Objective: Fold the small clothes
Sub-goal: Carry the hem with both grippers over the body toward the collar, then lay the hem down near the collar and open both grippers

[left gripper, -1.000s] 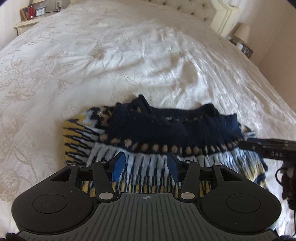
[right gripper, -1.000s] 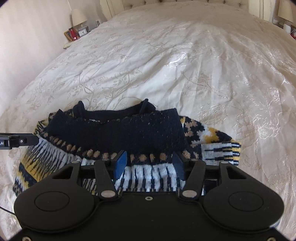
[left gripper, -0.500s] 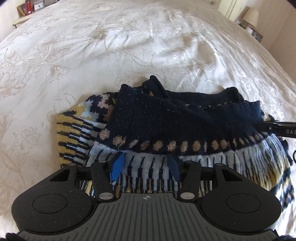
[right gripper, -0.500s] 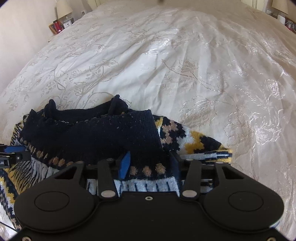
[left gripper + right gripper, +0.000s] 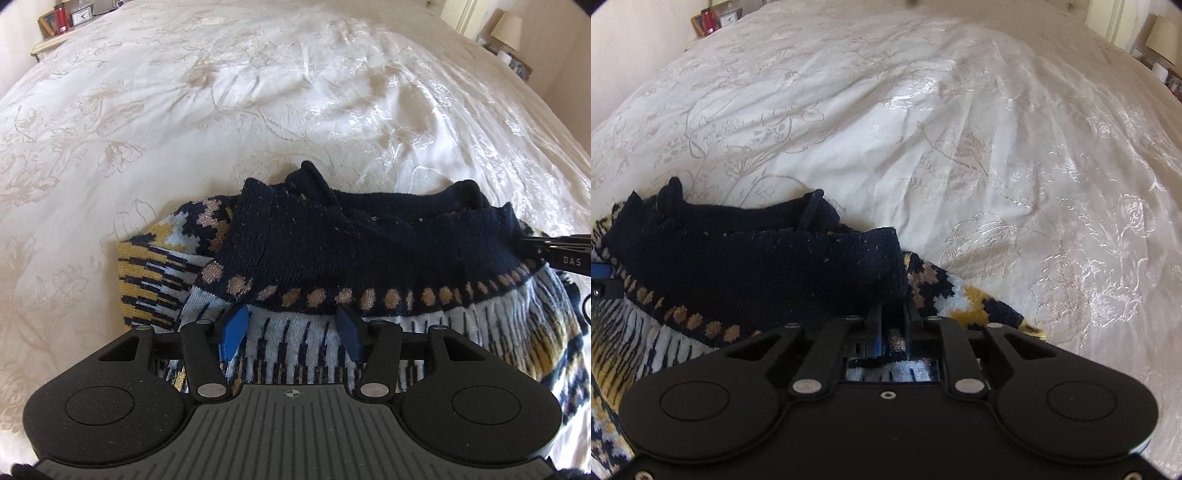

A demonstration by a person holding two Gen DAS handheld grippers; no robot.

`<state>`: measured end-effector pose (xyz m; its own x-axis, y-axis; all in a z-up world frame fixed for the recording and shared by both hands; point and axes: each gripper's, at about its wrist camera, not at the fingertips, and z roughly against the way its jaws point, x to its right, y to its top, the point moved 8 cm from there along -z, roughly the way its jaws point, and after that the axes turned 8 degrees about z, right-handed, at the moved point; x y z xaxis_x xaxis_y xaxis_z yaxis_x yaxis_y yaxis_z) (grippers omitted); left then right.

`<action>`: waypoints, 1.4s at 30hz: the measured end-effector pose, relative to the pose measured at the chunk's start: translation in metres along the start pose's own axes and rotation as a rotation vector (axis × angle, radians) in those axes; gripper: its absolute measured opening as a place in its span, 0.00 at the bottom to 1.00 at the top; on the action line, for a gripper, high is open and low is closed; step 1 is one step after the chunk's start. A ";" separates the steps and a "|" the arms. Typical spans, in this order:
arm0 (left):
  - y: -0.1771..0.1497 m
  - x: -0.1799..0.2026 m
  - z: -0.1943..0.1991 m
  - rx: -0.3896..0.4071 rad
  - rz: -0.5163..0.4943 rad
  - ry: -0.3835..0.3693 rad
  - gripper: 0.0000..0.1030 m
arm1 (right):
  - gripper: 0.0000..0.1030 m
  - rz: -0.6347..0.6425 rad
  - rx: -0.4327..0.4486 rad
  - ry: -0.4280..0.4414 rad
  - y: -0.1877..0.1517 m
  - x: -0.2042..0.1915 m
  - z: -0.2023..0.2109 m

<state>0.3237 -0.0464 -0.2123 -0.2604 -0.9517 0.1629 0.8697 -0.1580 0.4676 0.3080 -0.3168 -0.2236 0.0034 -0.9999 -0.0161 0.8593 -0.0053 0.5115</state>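
Note:
A small knitted sweater (image 5: 354,254), navy with tan dots and white, yellow and navy stripes, lies partly folded on the bed; it also shows in the right wrist view (image 5: 750,266). My left gripper (image 5: 291,328) is open, its blue pads low over the striped part near the left end. My right gripper (image 5: 892,332) is shut on the sweater's right edge, with knit pinched between the pads. The right gripper's tip (image 5: 554,254) shows at the right of the left wrist view.
The white embroidered bedspread (image 5: 295,92) stretches far beyond the sweater. A bedside table with a clock and frames (image 5: 62,22) stands at the far left, a lamp (image 5: 508,27) at the far right.
My right gripper has closed on the sweater's right edge and dropped lower. My left gripper has moved slightly forward over the striped part and stays open.

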 end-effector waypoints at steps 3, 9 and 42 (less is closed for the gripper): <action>-0.003 0.010 0.016 0.012 0.001 -0.005 0.50 | 0.61 -0.046 0.048 -0.013 -0.003 0.006 0.017; -0.019 0.042 0.035 0.003 -0.002 -0.073 0.50 | 0.70 -0.135 0.089 -0.012 -0.031 0.007 0.052; -0.046 0.074 -0.001 -0.141 -0.117 0.076 0.57 | 0.80 -0.364 -0.021 0.032 -0.145 -0.016 0.103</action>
<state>0.2650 -0.1101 -0.2226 -0.3353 -0.9410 0.0466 0.8871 -0.2987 0.3520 0.1306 -0.3019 -0.2091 -0.2891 -0.9315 -0.2209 0.8175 -0.3603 0.4493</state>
